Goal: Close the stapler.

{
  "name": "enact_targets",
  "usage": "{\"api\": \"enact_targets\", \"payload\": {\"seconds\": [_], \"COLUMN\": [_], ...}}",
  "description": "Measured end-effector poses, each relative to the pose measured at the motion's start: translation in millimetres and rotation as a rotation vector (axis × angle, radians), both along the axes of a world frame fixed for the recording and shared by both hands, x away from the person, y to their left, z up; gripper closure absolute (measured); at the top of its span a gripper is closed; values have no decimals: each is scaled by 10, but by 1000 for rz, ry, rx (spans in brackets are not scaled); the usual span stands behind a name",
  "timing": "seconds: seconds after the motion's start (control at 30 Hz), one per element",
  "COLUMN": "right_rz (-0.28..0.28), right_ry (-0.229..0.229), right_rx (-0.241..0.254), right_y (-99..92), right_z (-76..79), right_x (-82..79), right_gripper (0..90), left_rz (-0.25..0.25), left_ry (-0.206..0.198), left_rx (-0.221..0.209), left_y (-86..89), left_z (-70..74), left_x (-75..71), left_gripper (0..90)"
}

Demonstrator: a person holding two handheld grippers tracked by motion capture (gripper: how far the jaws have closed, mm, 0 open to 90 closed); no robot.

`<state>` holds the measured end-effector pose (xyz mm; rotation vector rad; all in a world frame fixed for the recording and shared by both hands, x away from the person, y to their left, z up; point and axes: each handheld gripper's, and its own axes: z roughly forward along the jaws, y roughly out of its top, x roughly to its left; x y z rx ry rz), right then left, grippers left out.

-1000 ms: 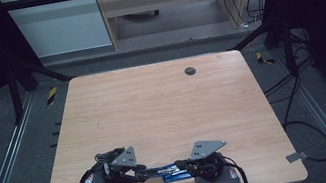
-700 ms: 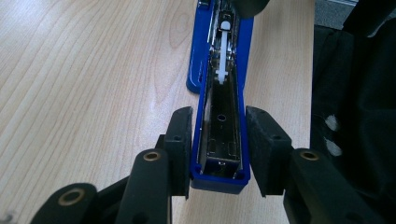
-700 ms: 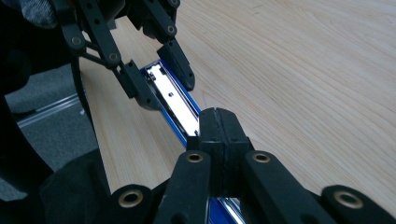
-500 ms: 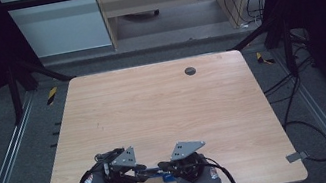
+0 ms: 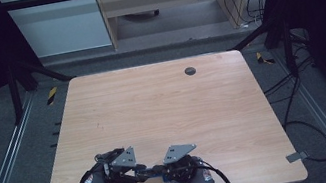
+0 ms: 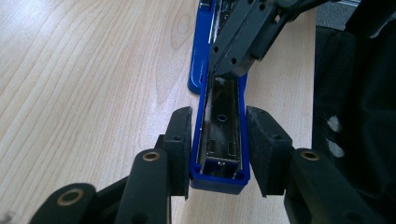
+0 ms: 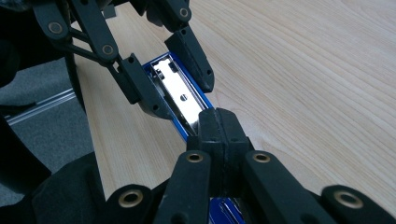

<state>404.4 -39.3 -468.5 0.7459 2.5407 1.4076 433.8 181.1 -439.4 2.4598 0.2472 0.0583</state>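
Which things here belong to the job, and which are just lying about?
In the job: blue stapler, opened; left gripper across its end; right gripper, shut, tips on its metal channel.
Lying about: round grommet in the table; floor cables.

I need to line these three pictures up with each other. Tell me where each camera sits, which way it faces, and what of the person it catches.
High view: fixed above the near edge, looking forward and down on the wooden table; both gloved hands enter from below.
Left gripper view: rides the left gripper, looking along its jaws, which flank the blue stapler.
Right gripper view: rides the right gripper, its jaws shut, pressing into the stapler's open metal channel.
Shared: both gripper views show the stapler and the other gripper.
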Motion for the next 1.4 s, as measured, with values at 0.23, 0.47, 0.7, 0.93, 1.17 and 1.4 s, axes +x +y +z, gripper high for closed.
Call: {"api": "enact_targets", "payload": {"seconds": [0.23,0.47,0.7,0.93,1.17,1.4], "right_rz": [-5,-9,-9,-8,-8,-13], "right_ry": [3,0,0,3,2,2], "right_rx": [1,7,8,8,6,11], "right_y": [11,2,5,1,-13,-37], "right_z": [-17,-12,-21,-20,-13,5], "right_x": [2,6,5,8,9,4], "right_gripper": [900,900,900,900,900,900], "left_rz": [4,23,111,282,371,455], "left_ry": [-3,-26,-89,-111,-109,-122], "left_rx": [-7,-44,-127,-185,-204,-229], "left_y": [2,44,249,469,529,590], "left_z": [-1,88,279,246,108,38], "left_x": [-1,-33,-68,-26,1,-5], "left_gripper": [624,626,624,613,595,593]}}
